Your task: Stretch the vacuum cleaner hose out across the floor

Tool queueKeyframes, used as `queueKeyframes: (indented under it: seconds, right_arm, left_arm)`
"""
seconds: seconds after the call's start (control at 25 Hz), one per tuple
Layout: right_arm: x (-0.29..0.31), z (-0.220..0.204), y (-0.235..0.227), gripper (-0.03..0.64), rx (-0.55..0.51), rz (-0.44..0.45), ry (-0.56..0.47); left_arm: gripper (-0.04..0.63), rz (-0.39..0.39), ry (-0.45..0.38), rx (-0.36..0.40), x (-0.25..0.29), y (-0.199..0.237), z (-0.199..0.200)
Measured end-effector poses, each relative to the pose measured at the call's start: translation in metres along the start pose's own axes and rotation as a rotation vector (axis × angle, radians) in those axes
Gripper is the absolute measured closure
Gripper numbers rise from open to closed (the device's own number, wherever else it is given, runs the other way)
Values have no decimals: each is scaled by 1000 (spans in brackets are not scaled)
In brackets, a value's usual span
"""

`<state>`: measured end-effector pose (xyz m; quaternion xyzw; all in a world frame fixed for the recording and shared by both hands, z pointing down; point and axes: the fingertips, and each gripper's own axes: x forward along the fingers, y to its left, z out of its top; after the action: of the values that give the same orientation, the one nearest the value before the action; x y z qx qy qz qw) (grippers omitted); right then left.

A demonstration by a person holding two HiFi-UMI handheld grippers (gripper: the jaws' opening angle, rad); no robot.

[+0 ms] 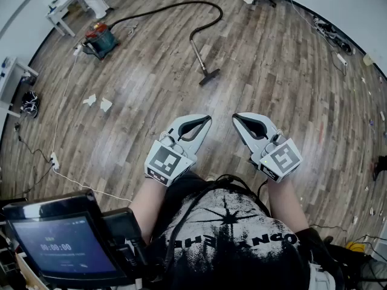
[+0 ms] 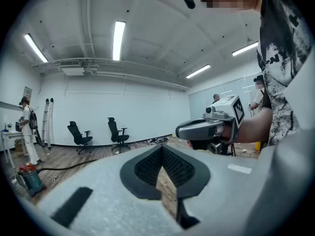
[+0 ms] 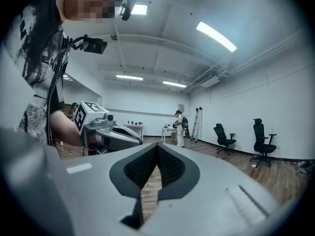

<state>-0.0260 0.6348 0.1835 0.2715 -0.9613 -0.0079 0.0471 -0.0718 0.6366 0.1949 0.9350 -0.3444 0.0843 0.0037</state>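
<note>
- left gripper [image 1: 207, 119] is clenched tight, nothing between its jaws.
- right gripper [image 1: 236, 116] is pressed together too, empty, just beside the left.
- vacuum hose [image 1: 175, 4] lies in a curved loop on the wood floor [image 1: 272, 71] well ahead, running from the canister [image 1: 100, 39] to the wand [image 1: 199, 54] and nozzle [image 1: 209, 75].

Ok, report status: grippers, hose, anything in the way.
Left gripper, right gripper: both shut, empty. Black flexible vacuum hose lies curved on wooden floor, ungrasped. White paper scraps off to the left, not blocking.
</note>
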Motion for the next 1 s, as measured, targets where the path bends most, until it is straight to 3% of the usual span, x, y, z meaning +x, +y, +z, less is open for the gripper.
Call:
queueKeyframes:
  seconds: [0.36,0.68,1.0]
  right_arm:
    - [10,1,1,617,-13,18,-3]
    - [12,8,1,614,59,27,-57]
    - [12,1,19,614,36,64,-57]
  left_arm:
    - [594,-14,-20,-17,-2,3,0]
    - [594,1,-28,-37,-14,12,-1]
    - [594,21,-11,-53,-31,18,-18]
